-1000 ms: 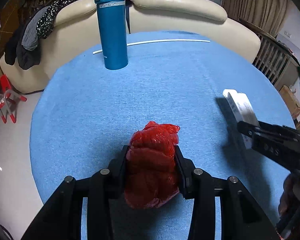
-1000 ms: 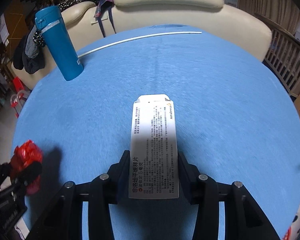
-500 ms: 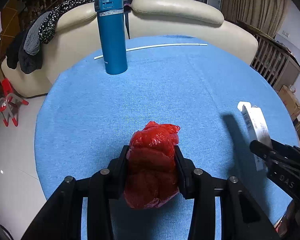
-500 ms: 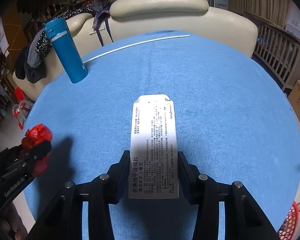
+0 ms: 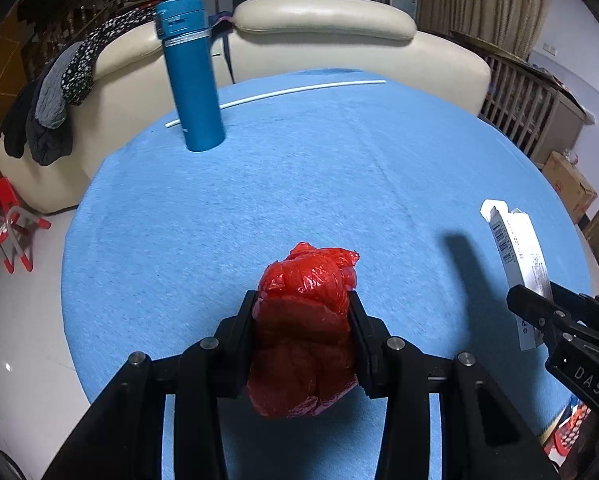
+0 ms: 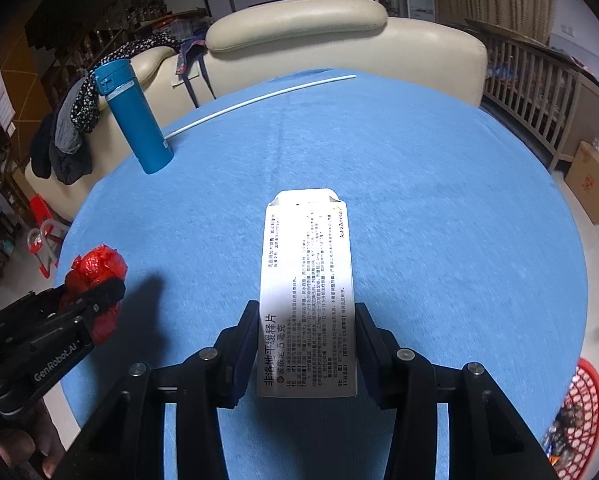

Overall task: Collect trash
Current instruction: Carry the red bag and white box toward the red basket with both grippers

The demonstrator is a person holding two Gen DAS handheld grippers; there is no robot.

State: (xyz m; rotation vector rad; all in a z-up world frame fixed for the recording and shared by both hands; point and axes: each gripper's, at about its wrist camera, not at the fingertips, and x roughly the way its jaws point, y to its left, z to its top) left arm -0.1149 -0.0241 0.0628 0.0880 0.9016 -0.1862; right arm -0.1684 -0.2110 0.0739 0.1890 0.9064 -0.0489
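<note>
Two pieces of trash are held above the round table with the blue cloth (image 5: 259, 184), one in each gripper. The left gripper (image 5: 302, 312) has its fingers closed on the sides of a crumpled red plastic bag (image 5: 305, 332). The right gripper (image 6: 306, 336) clamps the near end of a flat white cardboard medicine box (image 6: 307, 272), whose open flap points away. I judge both are lifted for carrying to a bin. A red mesh basket (image 6: 583, 412) stands on the floor at the lower right, with some colourful things inside that I cannot identify. The tall blue thermos bottle (image 5: 191, 76) and the thin white rod (image 5: 299, 90) rest at the far side of the table.
</note>
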